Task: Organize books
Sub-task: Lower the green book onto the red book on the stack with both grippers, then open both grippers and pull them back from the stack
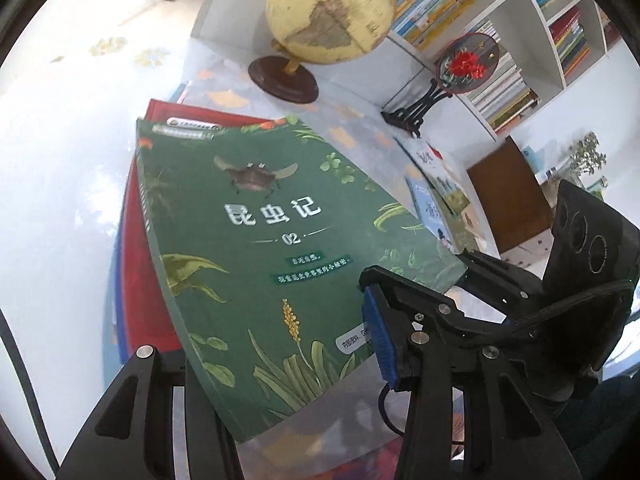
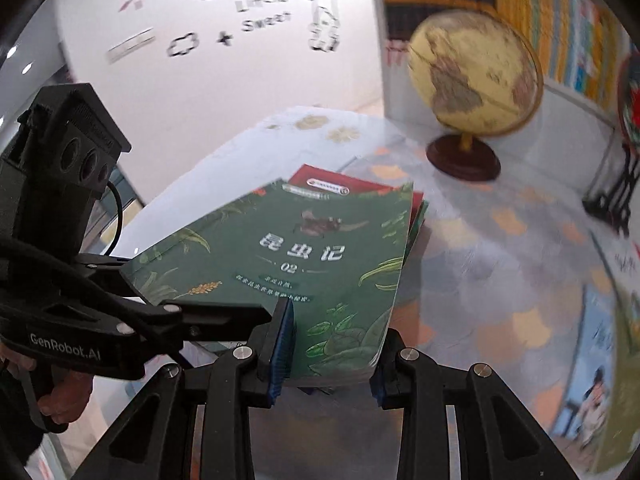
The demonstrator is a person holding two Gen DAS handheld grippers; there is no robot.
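Note:
A stack of books is carried over the table, tilted. On top lies a green book (image 1: 248,216) (image 2: 320,256) with leaves and an insect on its cover; under it is a red book (image 1: 140,280) (image 2: 332,180). Blue edges show lower down. My left gripper (image 1: 264,348) is shut on the stack's near edge, and the right wrist view shows it (image 2: 160,292) at the stack's left corner. My right gripper (image 2: 328,364) is shut on the stack too, its blue pads pressing both sides. In the left wrist view it (image 1: 468,268) clamps the book's right edge.
A yellow globe (image 1: 328,12) (image 2: 472,80) on a dark round base stands at the back of the leaf-patterned table (image 1: 360,136). A round fan ornament (image 1: 468,64) on a black stand is right of it. Loose books (image 1: 436,200) (image 2: 600,380) lie at right. Behind stands a white bookshelf (image 1: 520,40).

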